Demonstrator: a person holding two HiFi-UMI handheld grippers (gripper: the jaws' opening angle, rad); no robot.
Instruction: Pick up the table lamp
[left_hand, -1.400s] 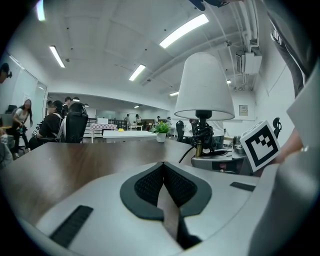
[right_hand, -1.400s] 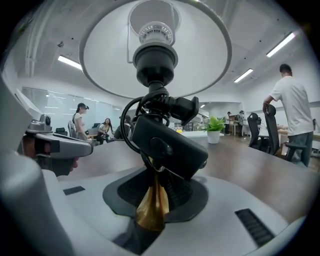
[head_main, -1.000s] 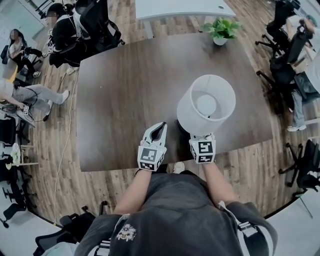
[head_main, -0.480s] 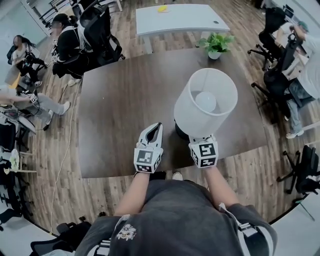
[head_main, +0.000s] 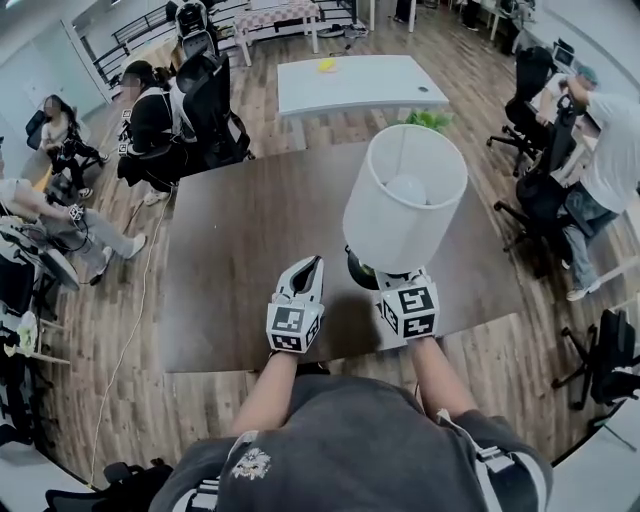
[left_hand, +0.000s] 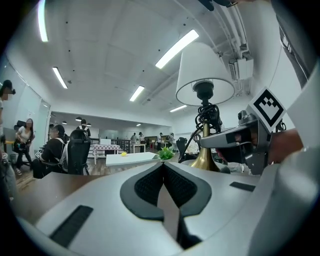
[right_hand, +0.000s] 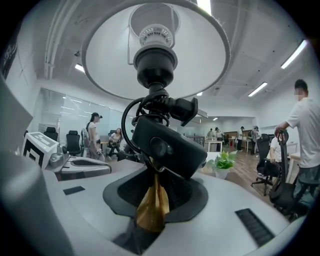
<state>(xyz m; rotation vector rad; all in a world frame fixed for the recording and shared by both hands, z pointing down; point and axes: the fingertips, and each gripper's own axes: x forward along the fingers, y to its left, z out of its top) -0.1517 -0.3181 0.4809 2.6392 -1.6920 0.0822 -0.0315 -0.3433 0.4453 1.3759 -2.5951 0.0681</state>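
The table lamp (head_main: 405, 200) has a white shade, a brass stem (right_hand: 152, 205) and a black cord with a switch box (right_hand: 167, 145) coiled round it. It hangs above the dark brown table (head_main: 250, 230), upright, its foot (head_main: 358, 268) clear of the top. My right gripper (head_main: 390, 280) is shut on the brass stem low down, under the shade. To its left my left gripper (head_main: 310, 265) is shut and holds nothing; it stands apart from the lamp. In the left gripper view the lamp (left_hand: 204, 70) rises at the right with the right gripper (left_hand: 222, 141) at its stem.
A potted plant (head_main: 432, 120) stands at the table's far edge, partly behind the shade. Beyond it is a white table (head_main: 350, 85). Seated people and office chairs (head_main: 215, 110) are at the left, and a standing person (head_main: 610, 160) with chairs at the right.
Both grippers have risen, and the lamp has gone up with the right one, so the shade looks larger and nearer the camera. The left gripper stayed shut and empty.
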